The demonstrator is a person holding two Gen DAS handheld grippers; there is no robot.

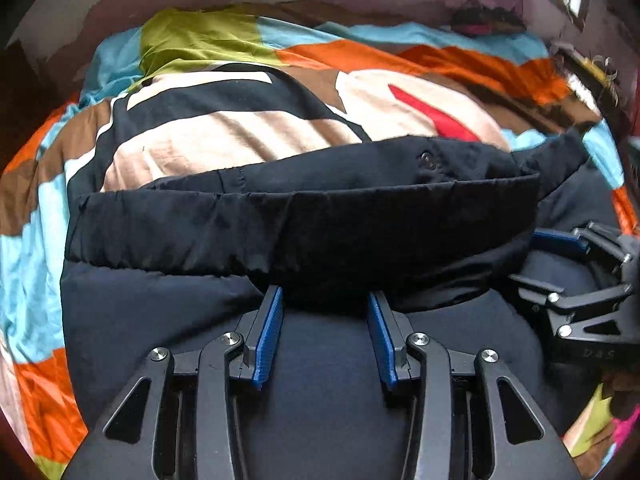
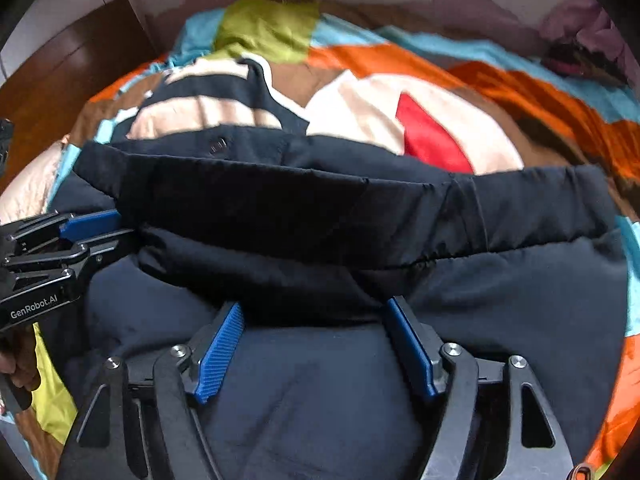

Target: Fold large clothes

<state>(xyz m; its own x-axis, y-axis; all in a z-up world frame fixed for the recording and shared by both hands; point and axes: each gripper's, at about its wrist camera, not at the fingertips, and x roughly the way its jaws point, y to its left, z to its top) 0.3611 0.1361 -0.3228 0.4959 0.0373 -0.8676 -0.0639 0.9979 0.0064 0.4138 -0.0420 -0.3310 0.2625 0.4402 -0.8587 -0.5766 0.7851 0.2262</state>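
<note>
1. Landmark: black padded jacket (image 1: 312, 216), lying on a bed under a multicoloured sheet (image 1: 36, 240) of orange, blue, brown and green patches.
2. The jacket lies across the near part of the bed. A thick rolled fold of it runs side to side; a smoother dark panel lies on the near side of the fold.
3. A snap button (image 1: 427, 159) sits on the far strip of the jacket, above the fold.
4. Beyond the jacket lie a black-and-beige striped garment (image 1: 224, 124) and a cream garment (image 1: 404, 104) with a red mark, both partly hidden by the jacket's far edge.
5. Left tool (image 1: 324, 300): blue pads stand part way apart, tips at the near edge of the fold and lost under it. Whether the pads press the cloth cannot be told.
6. Right tool (image 2: 316, 312): blue pads stand wider, tips likewise tucked under the fold's near edge. Grip cannot be told.
7. The right view is slightly blurred.
8. Each tool shows in the other's view, at the end of the fold, its blue pad against the jacket.
9. A hand (image 2: 18, 364) shows at the left edge of the right view, below the left tool.
</note>
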